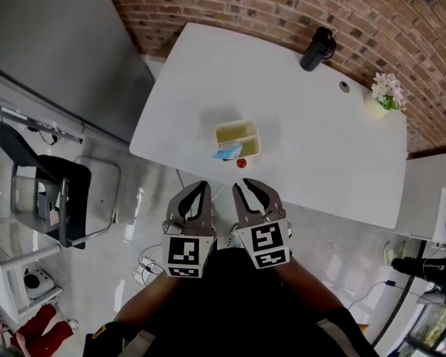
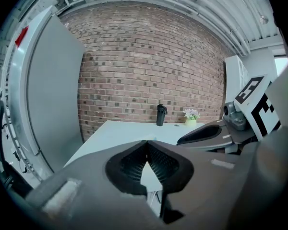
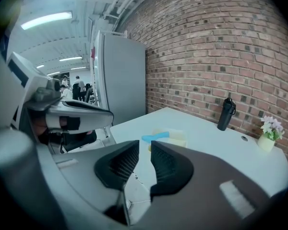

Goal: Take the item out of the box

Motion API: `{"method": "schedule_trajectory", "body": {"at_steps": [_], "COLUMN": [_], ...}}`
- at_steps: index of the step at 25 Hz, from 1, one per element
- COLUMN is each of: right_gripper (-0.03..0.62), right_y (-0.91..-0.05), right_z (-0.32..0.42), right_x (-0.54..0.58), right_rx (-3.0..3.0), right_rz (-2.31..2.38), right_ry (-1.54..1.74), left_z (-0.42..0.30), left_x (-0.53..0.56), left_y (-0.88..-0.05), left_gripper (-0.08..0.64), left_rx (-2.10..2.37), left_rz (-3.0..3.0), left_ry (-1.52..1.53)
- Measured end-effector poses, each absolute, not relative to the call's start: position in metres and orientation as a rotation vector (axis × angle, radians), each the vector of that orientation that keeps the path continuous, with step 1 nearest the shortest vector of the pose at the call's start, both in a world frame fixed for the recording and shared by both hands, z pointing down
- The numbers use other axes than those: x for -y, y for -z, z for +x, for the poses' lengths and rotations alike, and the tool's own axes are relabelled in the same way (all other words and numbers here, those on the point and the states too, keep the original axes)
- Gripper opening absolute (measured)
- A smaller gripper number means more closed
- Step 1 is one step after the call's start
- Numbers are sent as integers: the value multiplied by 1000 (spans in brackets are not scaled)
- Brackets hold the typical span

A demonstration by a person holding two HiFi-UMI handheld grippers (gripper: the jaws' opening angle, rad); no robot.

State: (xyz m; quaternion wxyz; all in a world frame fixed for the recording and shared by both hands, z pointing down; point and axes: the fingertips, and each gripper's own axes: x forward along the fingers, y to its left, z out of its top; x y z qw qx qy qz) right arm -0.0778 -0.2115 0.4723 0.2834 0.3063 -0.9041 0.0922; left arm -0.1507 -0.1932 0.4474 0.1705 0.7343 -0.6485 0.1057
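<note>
The small pale yellow plastic box [image 1: 238,138] is sitting on the white table [image 1: 208,73], well ahead of both grippers. A flat blue item [image 1: 227,153] is poking out over its near edge, lying sideways. The right gripper [image 1: 245,188] is lining up nearer, with its jaws a little apart and holding nothing. The left gripper [image 1: 199,192] is pinching its jaws together on nothing.

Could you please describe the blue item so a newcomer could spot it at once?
On the white table by the brick wall, a pale yellow box sits near the front edge. The blue item sticks out over the box's near rim, beside a small red ball; it is the only blue thing there.
</note>
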Motion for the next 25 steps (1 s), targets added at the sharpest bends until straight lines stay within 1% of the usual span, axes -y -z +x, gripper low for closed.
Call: {"method": "schedule_trajectory", "body": {"at_steps": [2, 7, 10, 25], "right_gripper": [83, 134, 149, 150], "right_y": [-475, -488, -502, -550], "right_z": [-83, -93, -96, -112], "right_x": [220, 238, 244, 260], "right_rx": [2412, 2371, 2328, 2181], "right_rz": [816, 807, 809, 771], "right_ry": [-242, -227, -216, -183], "left_z": [-155, -167, -174, -200], "left_x": [199, 210, 216, 237], "left_y": [-452, -463, -469, -504], "left_gripper": [6, 6, 6, 6], "left_rx": [1836, 1826, 1821, 1760], "left_rz": [2082, 2070, 2063, 2022], "left_ry": [-311, -345, -358, -403]}}
